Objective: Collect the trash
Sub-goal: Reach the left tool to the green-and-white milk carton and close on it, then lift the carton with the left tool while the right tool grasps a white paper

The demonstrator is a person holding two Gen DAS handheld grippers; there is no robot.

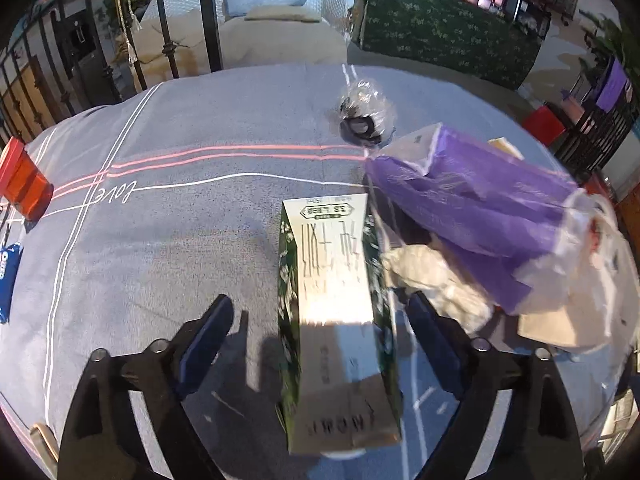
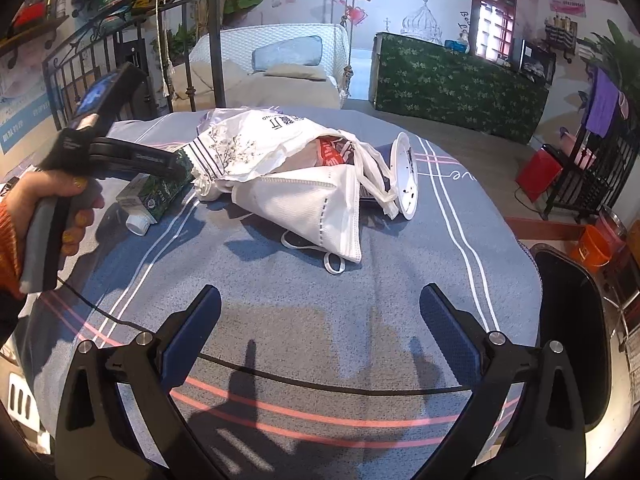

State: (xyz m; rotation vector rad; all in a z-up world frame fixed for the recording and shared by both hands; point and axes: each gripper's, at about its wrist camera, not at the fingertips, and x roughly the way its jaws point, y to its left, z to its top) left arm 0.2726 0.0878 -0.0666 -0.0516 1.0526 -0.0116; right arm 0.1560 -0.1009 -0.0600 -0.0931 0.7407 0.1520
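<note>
A green and white drink carton (image 1: 336, 320) lies on the grey-blue tablecloth (image 1: 160, 240). It sits between the fingers of my left gripper (image 1: 320, 300), which is open with a gap on each side. Right of it lie a crumpled tissue (image 1: 436, 276) and a purple bag (image 1: 480, 208); farther off is crumpled clear plastic (image 1: 362, 114). In the right wrist view a hand (image 2: 68, 208) holds that gripper over the carton (image 2: 156, 194). My right gripper (image 2: 320, 292) is open over bare cloth, short of a white face mask (image 2: 312, 208), a white plastic bag (image 2: 260, 140) and a white disc (image 2: 404, 176).
A red box (image 1: 24, 184) and a blue biscuit packet (image 1: 8, 276) sit at the table's left edge. A black cable (image 2: 320, 384) crosses the cloth near my right gripper. Beside the table's right edge stand a black bin (image 2: 568, 320) and an orange bucket (image 2: 596, 248).
</note>
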